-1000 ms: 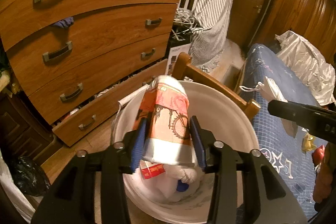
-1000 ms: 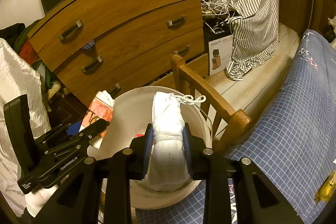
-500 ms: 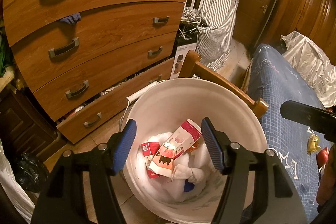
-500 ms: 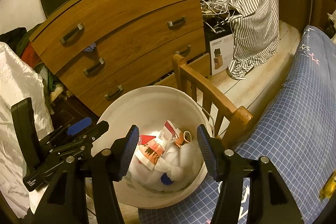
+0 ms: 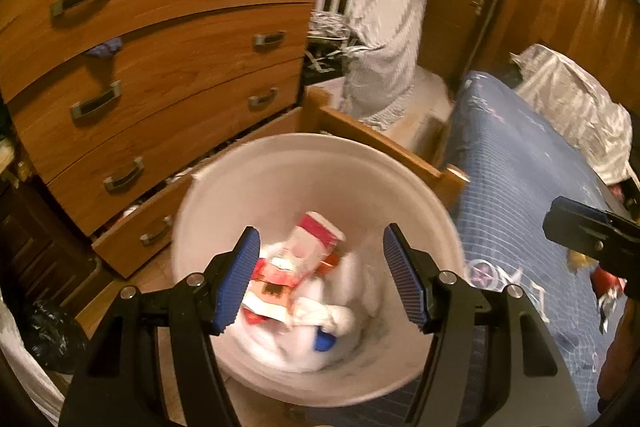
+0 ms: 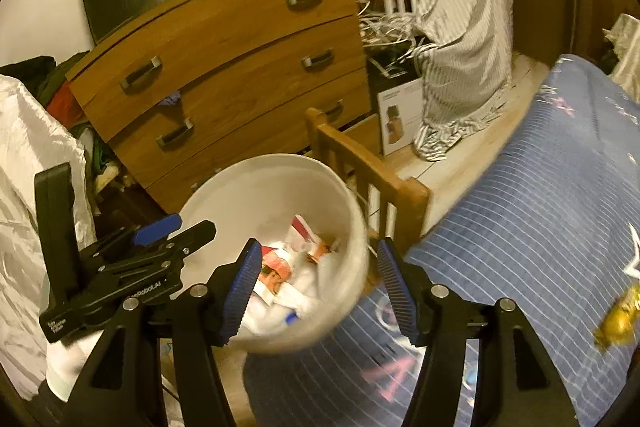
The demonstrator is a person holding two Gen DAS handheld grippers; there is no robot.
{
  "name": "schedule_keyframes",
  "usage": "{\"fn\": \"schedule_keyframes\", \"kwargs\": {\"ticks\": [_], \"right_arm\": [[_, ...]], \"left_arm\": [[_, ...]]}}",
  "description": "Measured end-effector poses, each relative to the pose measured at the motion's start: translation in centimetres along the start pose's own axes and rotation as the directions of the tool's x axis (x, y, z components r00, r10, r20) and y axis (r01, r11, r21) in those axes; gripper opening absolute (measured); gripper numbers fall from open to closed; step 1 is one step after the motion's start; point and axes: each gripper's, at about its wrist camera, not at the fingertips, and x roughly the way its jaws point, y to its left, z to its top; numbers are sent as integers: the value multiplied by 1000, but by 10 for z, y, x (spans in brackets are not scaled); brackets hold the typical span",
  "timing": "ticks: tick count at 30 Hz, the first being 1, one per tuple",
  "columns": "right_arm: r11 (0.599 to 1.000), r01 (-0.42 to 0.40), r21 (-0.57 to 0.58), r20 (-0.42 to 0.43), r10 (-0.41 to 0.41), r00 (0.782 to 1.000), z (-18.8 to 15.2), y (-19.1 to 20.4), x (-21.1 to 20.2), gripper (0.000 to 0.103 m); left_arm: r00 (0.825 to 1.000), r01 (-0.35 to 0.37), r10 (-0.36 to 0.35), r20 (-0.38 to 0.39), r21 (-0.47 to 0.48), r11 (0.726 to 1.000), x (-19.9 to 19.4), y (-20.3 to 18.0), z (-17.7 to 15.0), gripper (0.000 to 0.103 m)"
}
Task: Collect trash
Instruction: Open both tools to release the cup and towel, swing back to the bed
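Both of my hands are empty now. A second ago my left gripper [image 5: 320, 279] was clamped on a printed carton and my right gripper [image 6: 318, 287] on a white bundle; both have gone into the white bucket [image 5: 280, 163], which is filling the lower middle of the left view. My left fingers [image 5: 236, 279] are standing released with nothing between the blue pads, and the carton [image 5: 308, 247] is lying inside the bucket on top of the white bundle [image 5: 320, 311], among other red-and-white packaging and a small blue cap. My right fingers [image 6: 242, 287] are parted as well and are opening a touch wider, with only air between them; in the right view the bucket [image 6: 352, 203] is sitting at lower centre and partly behind the left-hand pad. Both views are smeared with motion, and the bucket is sliding toward the left of the right view, so I am judging that this hand is swinging away over the blue bed cover [image 6: 540, 187]. That drop is done, then, for two pieces. More is waiting: a crumpled gold wrapper [image 6: 618, 319] is lying on the bed at the lower right of the right view, and I am reading it as my next pickup. The chest of drawers [image 5: 160, 59] and the wooden bed frame [image 6: 360, 163] are standing just behind the bucket.
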Motion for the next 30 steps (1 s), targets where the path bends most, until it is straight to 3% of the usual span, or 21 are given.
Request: {"fn": "schedule_keyframes", "kwargs": {"ticks": [5, 9, 12, 15, 19, 23, 28, 30], "right_arm": [[997, 32, 64, 67, -36, 997, -47, -47, -53, 62], [986, 78, 146, 103, -93, 990, -104, -103, -106, 62], [964, 139, 226, 124, -170, 978, -155, -148, -150, 62], [929, 202, 310, 123, -250, 960, -217, -193, -193, 62], [876, 258, 408, 105, -326, 939, -296, -241, -238, 62], [811, 288, 508, 91, -383, 919, -367, -279, -277, 64], [764, 285, 579, 92, -408, 908, -413, -306, -302, 66], [756, 273, 596, 97, -405, 909, -426, -317, -308, 66]], "left_arm": [[997, 76, -74, -27, 94, 993, 4, -56, -16, 61], [989, 145, -136, -60, 175, 974, 8, -108, -33, 61], [977, 209, -191, -94, 251, 945, 12, -157, -49, 61], [959, 283, -254, -129, 341, 896, 12, -215, -68, 61], [927, 374, -331, -175, 464, 803, 9, -295, -95, 61], [884, 463, -399, -245, 581, 669, 9, -380, -126, 62], [841, 531, -433, -325, 648, 546, 14, -460, -159, 67], [834, 540, -425, -353, 683, 492, 19, -488, -173, 67]]}}
